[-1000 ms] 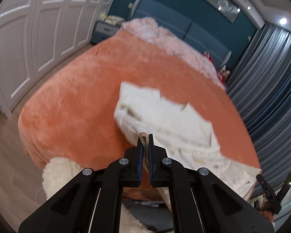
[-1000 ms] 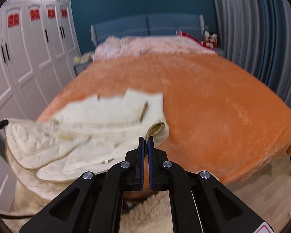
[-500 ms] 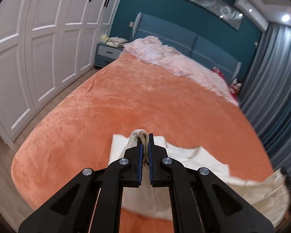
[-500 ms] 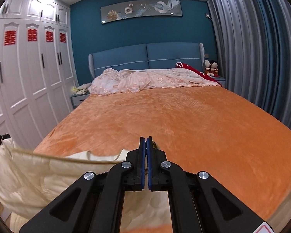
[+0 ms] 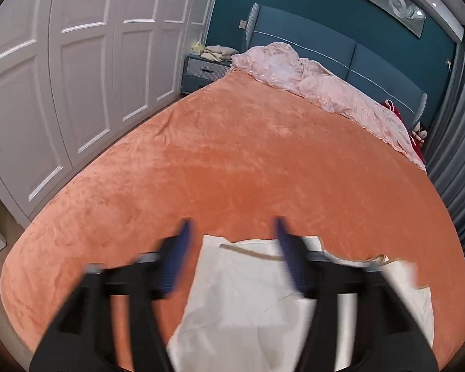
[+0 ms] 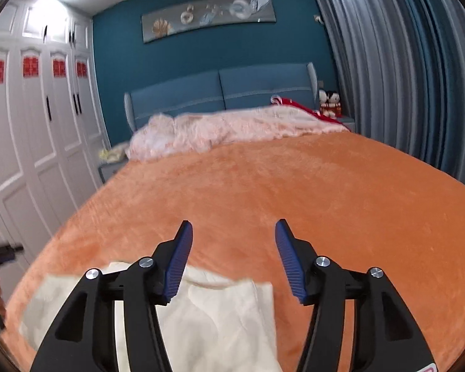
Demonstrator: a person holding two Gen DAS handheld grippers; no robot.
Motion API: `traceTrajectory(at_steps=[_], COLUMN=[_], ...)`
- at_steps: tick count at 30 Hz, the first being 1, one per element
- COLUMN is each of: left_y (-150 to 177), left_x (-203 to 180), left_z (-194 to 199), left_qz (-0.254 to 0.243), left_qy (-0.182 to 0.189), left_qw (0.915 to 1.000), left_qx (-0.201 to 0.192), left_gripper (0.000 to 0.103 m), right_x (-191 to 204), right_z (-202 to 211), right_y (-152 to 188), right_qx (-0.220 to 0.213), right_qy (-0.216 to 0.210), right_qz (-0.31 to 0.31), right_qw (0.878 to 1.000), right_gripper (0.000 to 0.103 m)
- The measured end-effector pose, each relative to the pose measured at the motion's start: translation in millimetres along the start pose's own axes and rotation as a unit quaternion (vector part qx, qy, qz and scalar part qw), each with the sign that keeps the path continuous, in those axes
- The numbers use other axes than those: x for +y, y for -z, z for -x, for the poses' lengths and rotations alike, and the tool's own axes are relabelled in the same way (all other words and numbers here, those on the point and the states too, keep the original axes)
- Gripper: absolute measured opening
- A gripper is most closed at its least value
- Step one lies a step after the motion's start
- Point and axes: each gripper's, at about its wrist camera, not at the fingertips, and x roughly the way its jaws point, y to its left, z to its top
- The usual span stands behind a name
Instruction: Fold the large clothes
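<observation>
A large cream garment [image 5: 241, 291] lies on the near end of the orange bedspread [image 5: 248, 167], its tan-trimmed top edge facing the headboard. My left gripper [image 5: 232, 232] hovers over that edge with its jaws opening, blurred by motion, nothing pressed between the blue pads. In the right wrist view the same garment [image 6: 220, 313] lies below and left of my right gripper [image 6: 234, 232], whose jaws are also opening with only bedspread [image 6: 294, 192] between the fingers.
A crumpled pink quilt [image 5: 322, 86] lies along the blue headboard [image 6: 220, 93]. White wardrobe doors [image 5: 62, 62] line the left side, grey curtains [image 6: 403, 77] the right. A nightstand [image 5: 204, 71] stands by the bed's far left corner.
Both grippers carried the garment's edge toward the headboard, folding it over, then went from shut on the cloth to open. The cloth now lies flat on the bedspread.
</observation>
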Motion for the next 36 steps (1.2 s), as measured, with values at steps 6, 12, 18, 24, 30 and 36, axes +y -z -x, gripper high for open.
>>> traceTrajectory(at_steps=[6,12,18,24,30,36], left_y=[19.8,39.8,37.1,28.6,41.2,58.8], left_x=[9.2,3.2,7.6,5.3,5.1,7.0], left_z=[-57.7,-90.7,-99.0,-81.2,-90.7,-99.7], left_qz=[0.002,0.003,0.024,0.020,0.019,0.005], left_qy=[0.029,0.037,0.034,0.014,-0.013,-0.032], left_qw=[0.9911,0.9834,0.9834,0.9916,0.9921,0.9917], left_qx=[0.130,0.178,0.177,0.127,0.123,0.125], left_gripper=[0.067,0.061,0.023,0.011,0.011,0.011], right_x=[-15.9,-13.8,1.7,-0.2,-7.4,-7.5], right_z=[-53.0,-99.8,-123.8,-97.3,-97.9,-112.3], right_y=[42.4,71.0,76.7,63.0,73.0,95.3], right_qx=[0.104,0.178,0.210,0.145,0.150,0.175], right_qy=[-0.006,-0.020,-0.025,0.002,0.024,0.035], right_qz=[-0.044,-0.071,-0.053,-0.048,-0.049,-0.040], right_qw=[0.994,0.981,0.976,0.988,0.987,0.983], right_gripper=[0.055,0.055,0.021,0.008,0.007,0.007])
